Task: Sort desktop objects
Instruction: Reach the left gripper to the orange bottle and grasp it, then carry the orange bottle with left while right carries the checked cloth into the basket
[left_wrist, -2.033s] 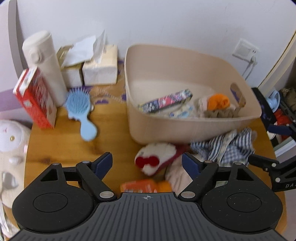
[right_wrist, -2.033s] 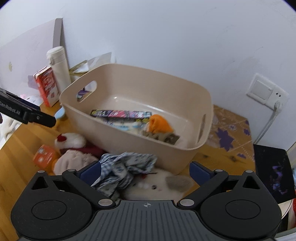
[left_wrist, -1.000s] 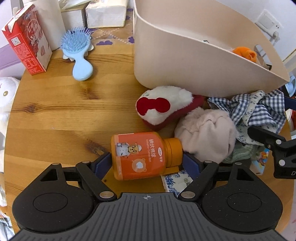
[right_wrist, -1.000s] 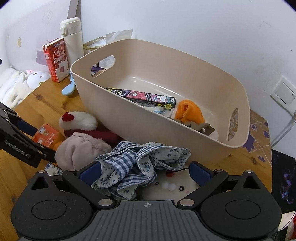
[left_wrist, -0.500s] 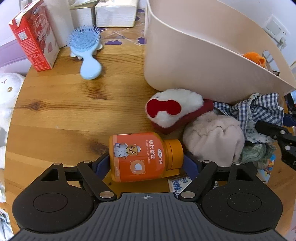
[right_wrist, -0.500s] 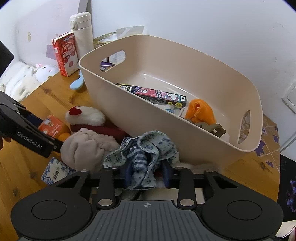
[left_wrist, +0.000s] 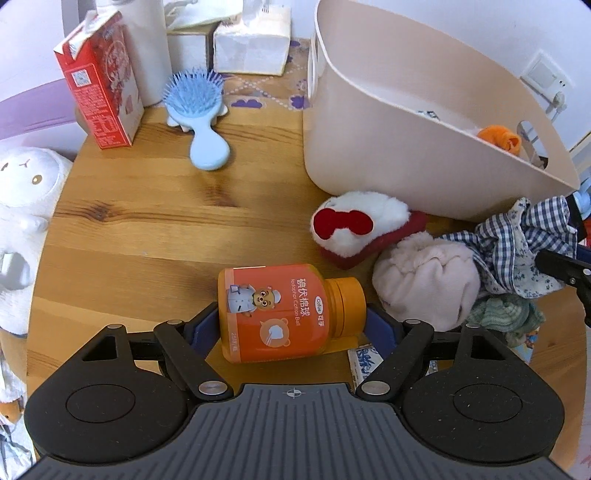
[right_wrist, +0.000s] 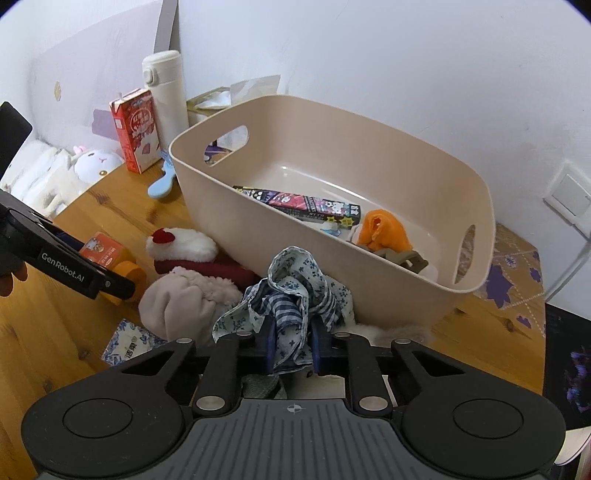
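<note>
While the beige bin (right_wrist: 369, 295) stands toward the back of the wooden surface (left_wrist: 147, 236), the rest reads against it:

Left gripper (left_wrist: 291, 325): in front of the bin's near wall, jaws spread wide on either side of the orange bottle (left_wrist: 280, 310); whether the blue pads touch it I cannot tell.

Orange bottle: lying on its side on the surface, in front of the bin, cap pointing right toward the pink plush (left_wrist: 424, 284).

Right gripper (right_wrist: 291, 347): just in front of the bin's near wall, jaws drawn narrow and clamped on the checked cloth (right_wrist: 291, 295).

Checked cloth: bunched upward between the jaws, just before the bin's near wall, beside the pink plush.

White and red plush (left_wrist: 354, 221): lying against the foot of the bin.

Inside the bin: a long printed box (right_wrist: 299, 203), an orange cloth (right_wrist: 384, 229) and a brown hair clip (right_wrist: 399, 256).

Left of the bin: blue hairbrush (left_wrist: 199, 110), red carton (left_wrist: 99, 77), white flask (right_wrist: 166, 88), tissue box (left_wrist: 251, 48).

Far left of the bin: white rabbit toy (left_wrist: 22, 184) at the edge of the surface.
</note>
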